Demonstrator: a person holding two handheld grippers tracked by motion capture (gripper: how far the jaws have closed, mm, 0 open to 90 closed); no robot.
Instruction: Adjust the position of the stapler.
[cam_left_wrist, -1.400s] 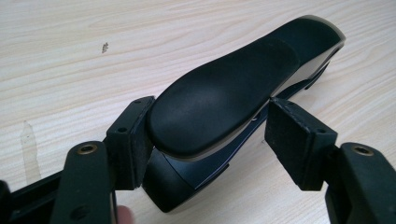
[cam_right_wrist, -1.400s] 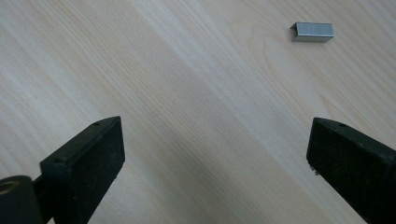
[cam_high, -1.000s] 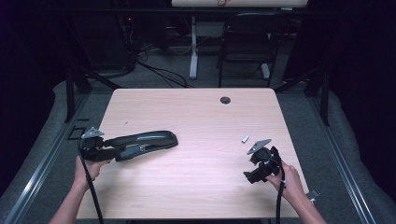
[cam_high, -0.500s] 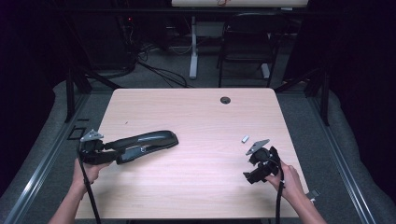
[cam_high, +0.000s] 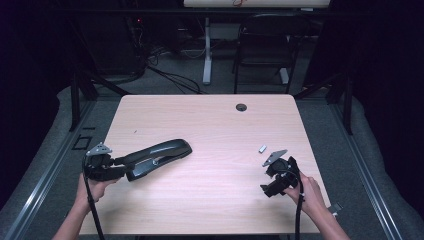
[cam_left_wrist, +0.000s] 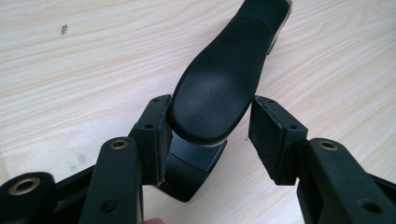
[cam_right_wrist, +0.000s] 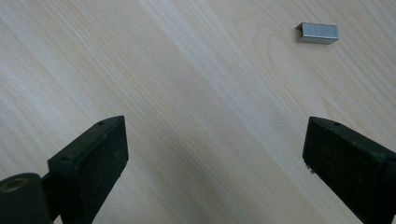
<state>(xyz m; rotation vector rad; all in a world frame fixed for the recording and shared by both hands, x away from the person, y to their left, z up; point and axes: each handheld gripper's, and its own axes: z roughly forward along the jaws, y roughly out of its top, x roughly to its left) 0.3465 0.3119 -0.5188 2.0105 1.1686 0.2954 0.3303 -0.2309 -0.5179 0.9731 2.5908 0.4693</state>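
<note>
While my left gripper (cam_left_wrist: 208, 135) has just been closing its jaws around the rear end of the black stapler (cam_high: 157, 152), one pad looks to touch its side and the other stands a little apart, so I judge this the grasping step, not yet a firm hold. The stapler lies flat on the table (cam_high: 210, 125), its nose pointing away toward the middle. Next I'd need to finish the squeeze squarely on the body. Farther right, my right gripper (cam_right_wrist: 215, 163) hangs with jaws wide apart over bare wood, the small block of staples (cam_right_wrist: 317, 33) lying ahead of them, probably its target.
</note>
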